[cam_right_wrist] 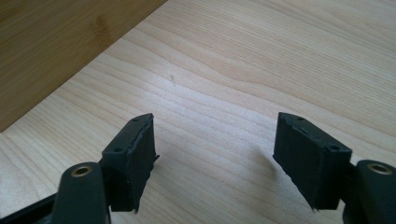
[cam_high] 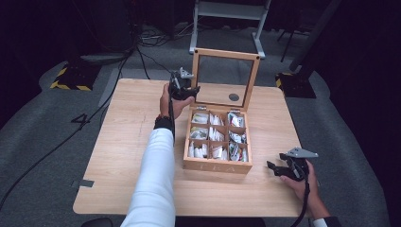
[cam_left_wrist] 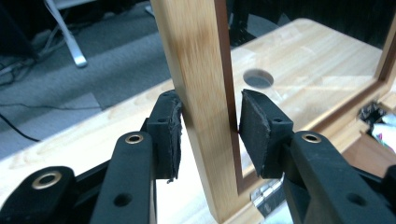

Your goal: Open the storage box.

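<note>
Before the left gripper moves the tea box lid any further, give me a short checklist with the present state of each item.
1. Left gripper astride the lid frame: ok, one jaw on each side of the left upright.
2. Grip closed firmly: cannot tell; the left pad touches the wood, and a sliver of gap seems to remain at the right pad.
3. Lid upright: ok, it stands open behind the compartments.
4. Tea bags below the box rim: ok, as far as the high view shows.
5. Right gripper out of the way: ok, open, beside the box's front right corner.
</note>
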`<state>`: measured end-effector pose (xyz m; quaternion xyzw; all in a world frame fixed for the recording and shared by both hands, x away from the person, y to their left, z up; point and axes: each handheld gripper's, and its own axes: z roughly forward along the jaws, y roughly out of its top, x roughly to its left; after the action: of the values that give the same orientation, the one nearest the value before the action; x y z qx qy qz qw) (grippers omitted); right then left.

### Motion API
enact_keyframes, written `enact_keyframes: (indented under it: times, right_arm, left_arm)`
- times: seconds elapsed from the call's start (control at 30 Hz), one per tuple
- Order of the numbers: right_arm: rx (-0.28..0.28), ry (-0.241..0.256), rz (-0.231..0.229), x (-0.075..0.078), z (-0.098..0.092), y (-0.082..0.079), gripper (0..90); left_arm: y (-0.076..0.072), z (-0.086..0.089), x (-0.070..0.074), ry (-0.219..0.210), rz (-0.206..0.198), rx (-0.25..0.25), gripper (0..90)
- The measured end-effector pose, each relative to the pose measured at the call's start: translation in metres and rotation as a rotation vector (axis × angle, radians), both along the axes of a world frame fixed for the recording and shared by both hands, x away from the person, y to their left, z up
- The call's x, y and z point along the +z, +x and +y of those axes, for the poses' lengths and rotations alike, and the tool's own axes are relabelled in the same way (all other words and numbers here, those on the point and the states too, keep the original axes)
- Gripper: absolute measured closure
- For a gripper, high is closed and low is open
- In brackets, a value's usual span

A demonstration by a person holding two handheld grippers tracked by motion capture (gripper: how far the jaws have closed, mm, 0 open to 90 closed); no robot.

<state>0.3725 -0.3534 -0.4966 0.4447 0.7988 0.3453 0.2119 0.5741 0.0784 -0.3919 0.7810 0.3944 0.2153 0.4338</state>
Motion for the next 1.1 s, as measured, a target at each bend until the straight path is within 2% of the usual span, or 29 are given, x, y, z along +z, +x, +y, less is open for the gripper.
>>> enact_keyframes:
  times: [0.13,0.23,0.37,0.43,0.63,0.7,0.8,0.83,0.93,1.03,1.1]
  right_arm:
    - [0.001,-0.003,0.002,-0.001,0.0,0.0,29.9]
    - [0.004,-0.008,0.003,-0.001,0.001,0.0,29.9]
    - [0.006,-0.011,0.007,-0.002,0.001,0.0,29.9]
    - [0.008,-0.012,0.01,-0.003,0.002,0.0,29.9]
    - [0.006,0.001,0.013,-0.004,0.001,0.001,29.3]
    - [0.003,0.005,0.016,-0.004,0.0,0.001,28.9]
    - [0.003,0.016,0.016,-0.005,-0.001,0.002,27.0]
    - [0.005,0.018,0.014,-0.006,-0.002,0.002,26.5]
    - [0.01,0.02,0.01,-0.006,-0.002,0.003,25.8]
    - [0.011,0.021,0.006,-0.007,-0.003,0.003,25.1]
    - [0.011,0.022,0.006,-0.007,-0.003,0.003,24.8]
  left_arm:
    - [-0.002,0.0,-0.006,-0.006,0.013,-0.004,59.5]
    - [-0.003,0.002,-0.008,0.014,0.022,-0.014,60.8]
    - [-0.005,0.004,-0.012,0.016,0.029,-0.024,60.2]
    - [-0.008,0.006,-0.014,0.035,0.033,-0.02,59.5]
    - [-0.016,0.021,-0.007,0.031,0.016,-0.008,57.1]
    - [-0.02,0.027,-0.005,0.055,0.011,-0.009,55.5]
    - [-0.027,0.035,-0.002,0.061,0.004,-0.011,53.4]
    - [-0.032,0.041,-0.001,0.081,-0.003,-0.017,52.3]
    - [-0.038,0.046,0.0,0.102,-0.003,-0.022,47.9]
    - [-0.048,0.053,0.0,0.108,-0.003,-0.036,44.2]
    - [-0.055,0.057,-0.001,0.138,-0.003,-0.043,41.5]
